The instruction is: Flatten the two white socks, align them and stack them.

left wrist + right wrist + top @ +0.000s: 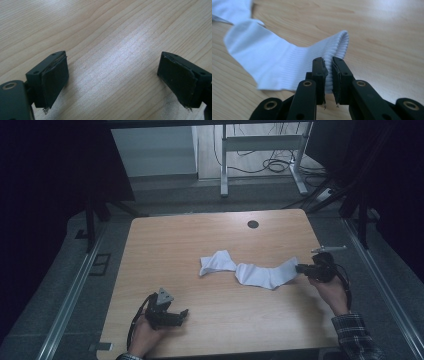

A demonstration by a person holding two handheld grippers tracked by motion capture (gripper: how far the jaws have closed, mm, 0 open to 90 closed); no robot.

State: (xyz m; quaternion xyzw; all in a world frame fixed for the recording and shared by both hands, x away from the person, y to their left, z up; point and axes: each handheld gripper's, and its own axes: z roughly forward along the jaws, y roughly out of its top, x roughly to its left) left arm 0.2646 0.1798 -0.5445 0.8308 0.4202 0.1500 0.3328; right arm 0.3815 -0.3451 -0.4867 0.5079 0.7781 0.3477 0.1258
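Right claw [328, 75] is clenched on the ribbed cuff of the white sock [262, 272], which lies flat mid-tabletop [210, 235] beside a second sock [216, 262], hand low and level at the cuff, while the left claw [113, 80] rests released, jaws wide, well short of the sock.

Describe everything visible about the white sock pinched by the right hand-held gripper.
The white sock is a ribbed knit fabric, limp and flattened, lying bent across the wooden table. The right hand-held gripper pinches its ribbed cuff edge, its jaws nearly closed on the fabric. The sock's far end meets a second white sock lying toward the table's middle.
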